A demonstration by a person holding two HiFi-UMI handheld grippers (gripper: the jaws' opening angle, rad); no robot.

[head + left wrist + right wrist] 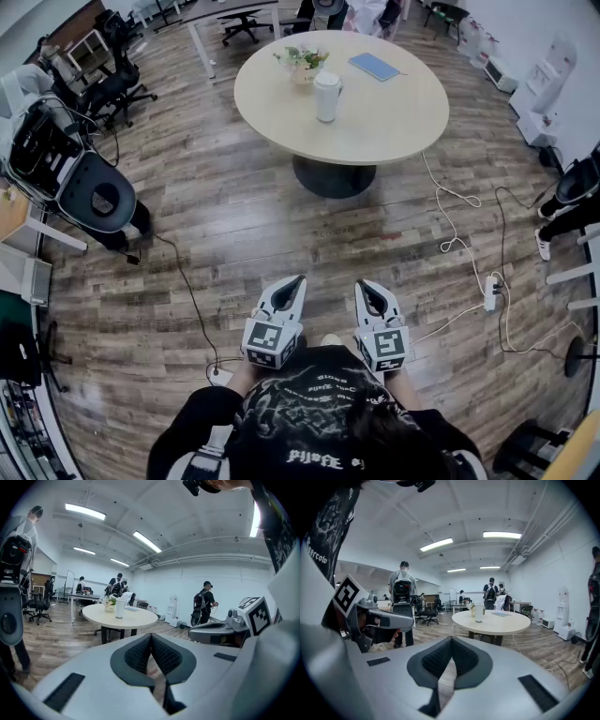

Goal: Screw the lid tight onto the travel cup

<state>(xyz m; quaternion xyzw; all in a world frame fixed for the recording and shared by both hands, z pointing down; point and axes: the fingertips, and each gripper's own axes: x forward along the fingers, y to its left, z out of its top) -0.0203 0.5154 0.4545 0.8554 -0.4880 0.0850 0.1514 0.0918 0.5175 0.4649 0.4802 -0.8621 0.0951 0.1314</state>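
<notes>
A white travel cup (pixel 326 97) with its lid on stands upright near the middle of the round beige table (pixel 394 112), far ahead of me. It shows small in the left gripper view (pixel 120 608) and in the right gripper view (pixel 478 612). Both grippers are held close to my body over the wooden floor, a good way short of the table. My left gripper (pixel 298 280) is shut with nothing between its jaws. My right gripper (pixel 361 284) is shut and empty too. The jaw pads meet at their tips in both gripper views (pixel 151 635) (pixel 451 640).
A small flower pot (pixel 304 64) and a blue notebook (pixel 374 66) lie on the table behind the cup. White cables and a power strip (pixel 489 292) trail over the floor at right. Office chairs (pixel 98 192) stand at left. Several people stand further back in the room.
</notes>
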